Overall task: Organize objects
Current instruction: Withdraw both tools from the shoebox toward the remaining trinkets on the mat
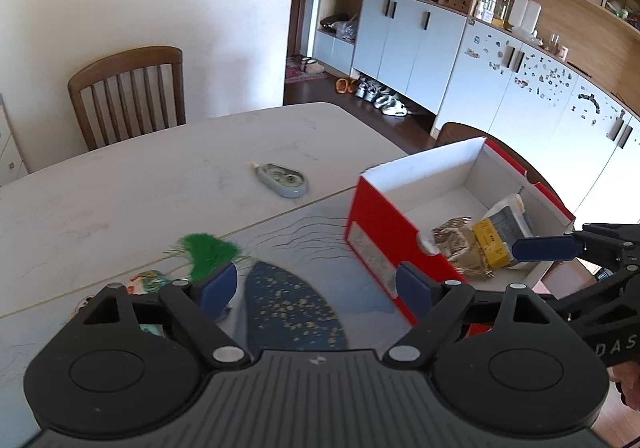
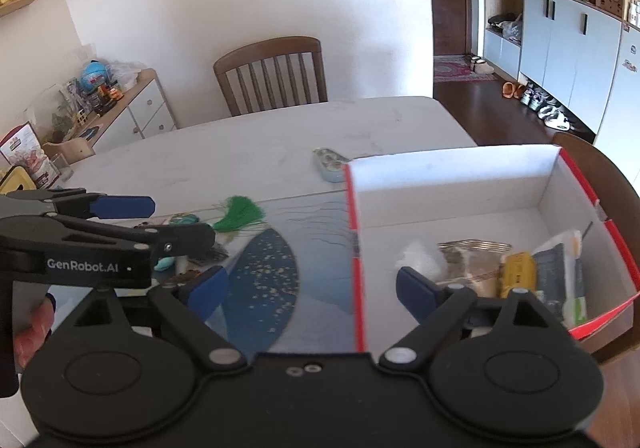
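A red box with a white inside stands open on the table's right; it also shows in the right wrist view. It holds a crumpled clear bag, a yellow packet and a grey pouch. A green tassel and a small colourful trinket lie left of a blue fan-print mat. A pale blue correction tape lies further back. My left gripper is open and empty over the mat. My right gripper is open and empty, straddling the box's near left wall.
A wooden chair stands at the table's far side, another behind the box. Cabinets and shoes line the right wall. A low cupboard with toys stands at the left. The white table stretches back.
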A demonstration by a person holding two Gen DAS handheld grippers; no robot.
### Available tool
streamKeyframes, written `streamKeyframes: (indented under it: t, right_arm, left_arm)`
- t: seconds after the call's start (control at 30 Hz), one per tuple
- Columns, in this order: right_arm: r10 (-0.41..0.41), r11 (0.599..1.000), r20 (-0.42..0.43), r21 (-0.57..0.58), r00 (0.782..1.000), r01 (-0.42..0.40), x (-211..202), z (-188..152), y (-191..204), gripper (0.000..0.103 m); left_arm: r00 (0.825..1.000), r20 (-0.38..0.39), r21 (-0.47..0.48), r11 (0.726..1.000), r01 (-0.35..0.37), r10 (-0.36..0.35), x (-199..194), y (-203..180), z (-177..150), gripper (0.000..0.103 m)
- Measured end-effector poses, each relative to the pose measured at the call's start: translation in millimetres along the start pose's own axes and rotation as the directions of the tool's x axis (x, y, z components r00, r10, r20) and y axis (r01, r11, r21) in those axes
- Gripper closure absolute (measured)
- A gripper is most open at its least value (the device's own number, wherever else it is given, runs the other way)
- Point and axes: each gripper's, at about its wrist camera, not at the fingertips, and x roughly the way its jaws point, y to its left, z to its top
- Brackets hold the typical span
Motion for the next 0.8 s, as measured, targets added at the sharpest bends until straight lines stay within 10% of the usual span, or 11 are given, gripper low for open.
streamKeyframes:
  t: [0.8]
  right_arm:
    - [0.011,0.997,-0.064,-0.073,0.998,-0.016,41,-10,77,0.01]
  left_arm:
    - [0.998,0.011,-0.041,0.997,-0.059,0.059,-20,98,-38,0.003]
